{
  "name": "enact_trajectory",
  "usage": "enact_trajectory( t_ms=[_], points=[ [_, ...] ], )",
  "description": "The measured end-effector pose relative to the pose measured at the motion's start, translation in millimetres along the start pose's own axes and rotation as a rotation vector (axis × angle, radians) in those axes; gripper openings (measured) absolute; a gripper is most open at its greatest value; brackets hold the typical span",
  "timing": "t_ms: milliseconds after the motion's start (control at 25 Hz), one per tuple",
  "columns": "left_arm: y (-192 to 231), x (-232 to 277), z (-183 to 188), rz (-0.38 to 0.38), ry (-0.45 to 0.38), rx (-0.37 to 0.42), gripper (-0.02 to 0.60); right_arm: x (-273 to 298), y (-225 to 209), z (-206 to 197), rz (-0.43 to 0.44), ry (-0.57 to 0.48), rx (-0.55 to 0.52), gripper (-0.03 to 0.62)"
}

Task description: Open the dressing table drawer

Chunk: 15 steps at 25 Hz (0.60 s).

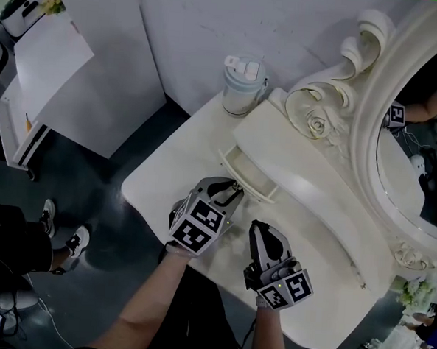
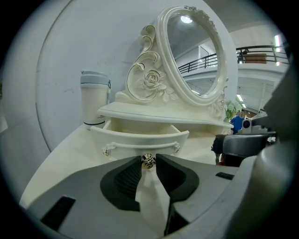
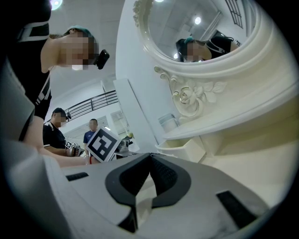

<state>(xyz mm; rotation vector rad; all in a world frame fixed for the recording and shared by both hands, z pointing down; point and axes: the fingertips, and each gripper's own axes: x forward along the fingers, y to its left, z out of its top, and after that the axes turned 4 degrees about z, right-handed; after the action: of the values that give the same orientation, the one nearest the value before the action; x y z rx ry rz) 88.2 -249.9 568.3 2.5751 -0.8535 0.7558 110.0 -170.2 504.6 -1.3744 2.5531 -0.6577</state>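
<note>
Bright, even overhead light leaves soft shadows on the pale surface (image 1: pixel 166 182), lamps (image 2: pixel 187 19) glint in the mirror (image 2: pixel 198 56), and both gripper views bulge, black-cornered, near parts blurred.

I can read no text, brand or number in any view. The only signs are black-and-white square code patterns on the marker cube (image 1: pixel 197 231) at lower centre and the second cube (image 1: pixel 289 289) to its right.

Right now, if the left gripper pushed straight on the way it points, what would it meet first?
The left gripper is already shut on the gold drawer knob, so pushing on would most likely drive into the white drawer front directly behind it.
</note>
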Motion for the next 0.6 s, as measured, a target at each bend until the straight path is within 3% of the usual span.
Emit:
enact_trajectory(
  t_ms=[600],
  points=[
    [0.0, -9.8, -5.0, -0.008, 0.006, -0.018, 0.107, 5.4, 2.6, -3.5, 0.014, 0.006, 0.018, 0.005]
  ],
)
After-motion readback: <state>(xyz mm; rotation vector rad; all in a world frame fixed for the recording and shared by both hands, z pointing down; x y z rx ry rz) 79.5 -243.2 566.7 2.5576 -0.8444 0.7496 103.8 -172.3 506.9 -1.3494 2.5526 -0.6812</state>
